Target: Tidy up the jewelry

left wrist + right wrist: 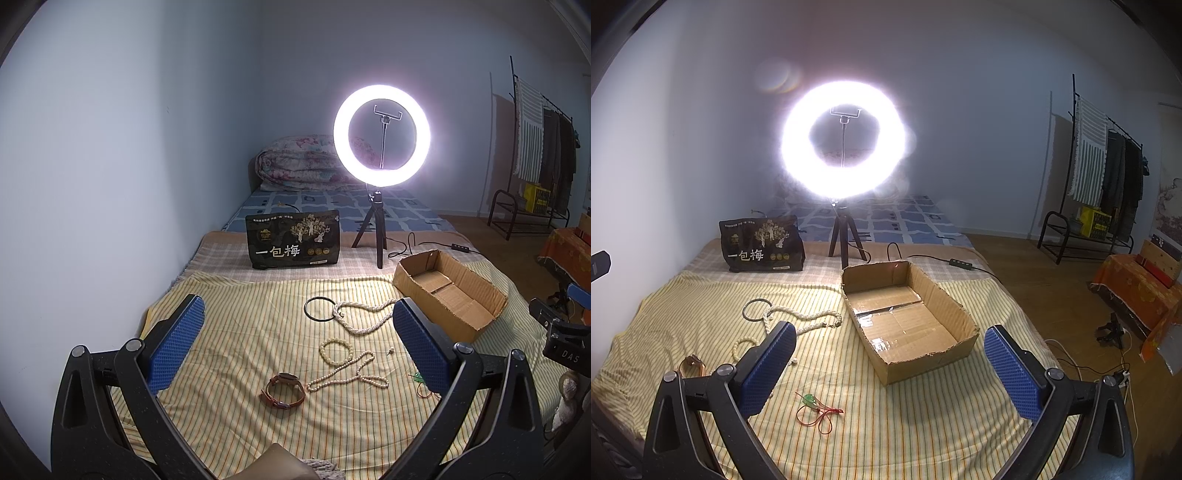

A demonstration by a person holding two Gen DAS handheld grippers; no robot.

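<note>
Jewelry lies on a yellow striped cloth (pixel 240 332): a black bangle (pixel 320 308), a long pearl necklace (pixel 364 317), a bead bracelet (pixel 335 351), a thin pearl strand (pixel 347 376), a brown leather watch (pixel 283 390) and a small earring (pixel 390 350). A green pendant on red cord (pixel 814 404) lies near the right gripper. An empty cardboard box (pixel 905 314) sits to the right of the jewelry. My left gripper (pixel 295 343) is open above the pieces. My right gripper (pixel 890 363) is open, hovering before the box's near end.
A lit ring light on a tripod (pixel 380 136) and a black snack bag (pixel 293 240) stand behind the cloth. Its cable (pixel 945 260) runs past the box. A folded quilt (pixel 299 162) lies at the bed's far end. A clothes rack (pixel 1104 177) stands on the right.
</note>
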